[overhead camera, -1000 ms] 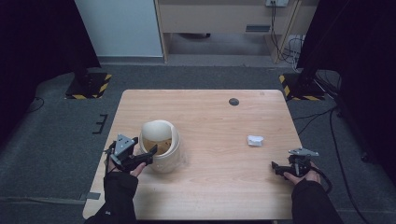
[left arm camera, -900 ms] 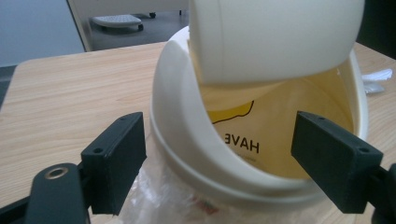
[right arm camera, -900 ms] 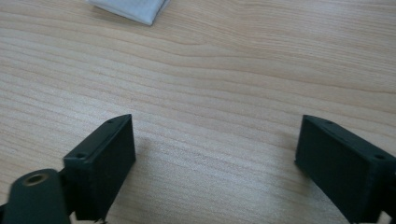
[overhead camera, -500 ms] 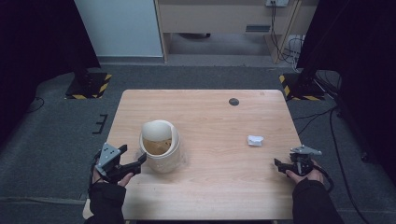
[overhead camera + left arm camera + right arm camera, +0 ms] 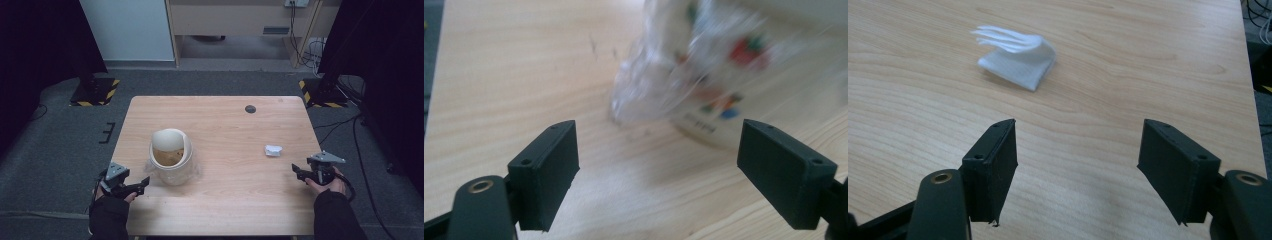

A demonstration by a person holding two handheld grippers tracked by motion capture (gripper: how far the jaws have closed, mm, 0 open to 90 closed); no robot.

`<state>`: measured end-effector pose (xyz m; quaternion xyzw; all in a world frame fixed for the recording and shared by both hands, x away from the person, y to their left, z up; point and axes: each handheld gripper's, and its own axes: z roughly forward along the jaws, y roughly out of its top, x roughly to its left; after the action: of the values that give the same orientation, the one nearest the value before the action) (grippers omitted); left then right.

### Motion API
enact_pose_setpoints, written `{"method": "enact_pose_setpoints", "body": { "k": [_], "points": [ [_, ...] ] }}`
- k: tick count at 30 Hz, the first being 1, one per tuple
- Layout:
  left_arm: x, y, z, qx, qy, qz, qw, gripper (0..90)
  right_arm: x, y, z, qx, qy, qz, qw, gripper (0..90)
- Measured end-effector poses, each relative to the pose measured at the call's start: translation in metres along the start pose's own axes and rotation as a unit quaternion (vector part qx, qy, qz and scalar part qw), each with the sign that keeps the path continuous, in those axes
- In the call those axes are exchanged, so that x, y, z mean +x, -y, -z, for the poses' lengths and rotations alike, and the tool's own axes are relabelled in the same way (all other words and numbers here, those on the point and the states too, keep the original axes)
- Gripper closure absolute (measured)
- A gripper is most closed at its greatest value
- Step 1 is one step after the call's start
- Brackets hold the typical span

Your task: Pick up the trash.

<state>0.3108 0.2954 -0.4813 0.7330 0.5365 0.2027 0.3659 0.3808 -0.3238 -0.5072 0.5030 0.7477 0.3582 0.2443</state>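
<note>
We hold the left gripper (image 5: pixel 142 183) with jaws apart and empty, just off the near-left side of the cup (image 5: pixel 171 156), which stands upright in crinkled plastic. The right gripper (image 5: pixel 300 173), its jaws having just narrowed on nothing, sits well away beside the folded tissue (image 5: pixel 273 150).

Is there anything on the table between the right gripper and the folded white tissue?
No. In the right gripper view, only bare wood lies between the open right gripper and the folded white tissue.
</note>
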Motion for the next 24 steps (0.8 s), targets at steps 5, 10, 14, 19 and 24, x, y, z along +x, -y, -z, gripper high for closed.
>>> {"method": "enact_pose_setpoints", "body": {
  "k": [5,10,14,19,24],
  "points": [
    [0.005,0.002,-0.007,0.013,0.002,0.005,0.9999,16.4,0.001,-0.008,-0.003,-0.012,-0.012,0.006,0.9998,31.2],
    [0.006,0.003,-0.014,0.029,0.005,0.001,0.9996,16.0,0.004,-0.018,-0.004,-0.031,-0.024,0.012,0.9991,29.3],
    [0.006,0.006,-0.021,0.059,0.014,-0.006,0.9981,15.2,0.007,-0.025,-0.006,-0.042,-0.031,0.01,0.9986,28.4],
    [0.002,0.008,-0.029,0.091,0.026,-0.026,0.9952,14.0,0.012,-0.042,-0.013,-0.056,-0.042,0.023,0.9973,26.8],
    [0.001,0.009,-0.031,0.104,0.024,-0.039,0.9935,13.1,0.017,-0.053,-0.018,-0.066,-0.053,0.025,0.9961,27.0]
  ]
}}
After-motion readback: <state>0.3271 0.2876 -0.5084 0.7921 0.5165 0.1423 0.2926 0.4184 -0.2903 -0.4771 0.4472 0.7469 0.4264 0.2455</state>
